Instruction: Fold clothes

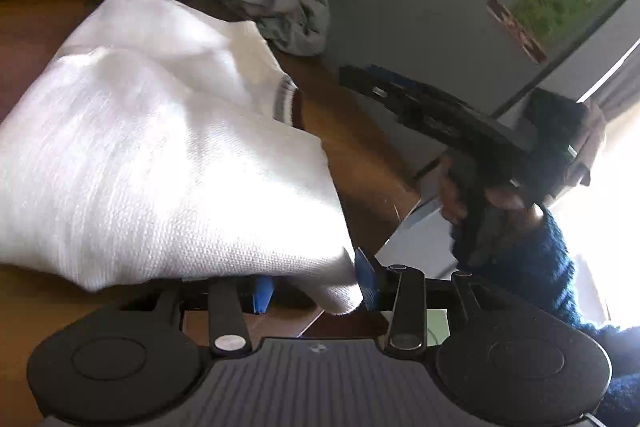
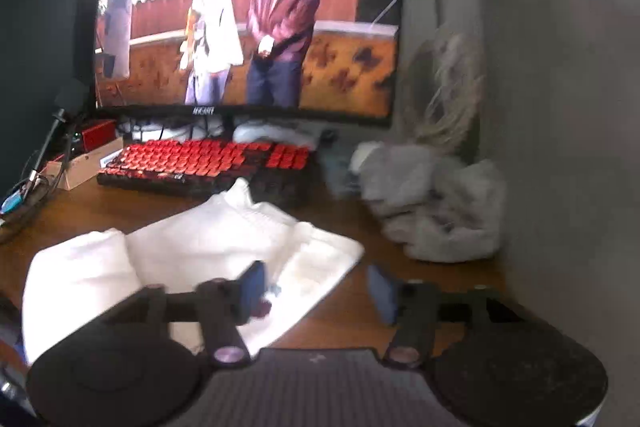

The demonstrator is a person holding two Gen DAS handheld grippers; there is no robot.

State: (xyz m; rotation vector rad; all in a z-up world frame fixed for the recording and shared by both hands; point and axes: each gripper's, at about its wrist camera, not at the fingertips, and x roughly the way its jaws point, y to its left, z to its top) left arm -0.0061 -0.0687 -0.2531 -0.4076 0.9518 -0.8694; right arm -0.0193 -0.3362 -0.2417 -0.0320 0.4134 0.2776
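A white knit garment (image 1: 160, 155) with a grey-and-maroon striped cuff (image 1: 290, 101) fills the left wrist view, lying bunched on the wooden desk (image 1: 360, 155). Its near corner drapes over and between the blue pads of my left gripper (image 1: 314, 287), whose jaws stand apart. In the right wrist view the same white garment (image 2: 192, 251) lies partly folded. My right gripper (image 2: 318, 289) hovers open over its right edge with nothing gripped. The left wrist view also shows the right gripper (image 1: 432, 115) held up in a hand with a blue sleeve, beyond the desk's right edge.
A crumpled grey garment (image 2: 436, 203) sits at the back right against the wall. A red-keyed keyboard (image 2: 208, 159) and a lit monitor (image 2: 248, 15) stand behind the white garment. Cables and small boxes (image 2: 80, 167) crowd the back left. The desk edge (image 1: 400, 227) drops off on the right.
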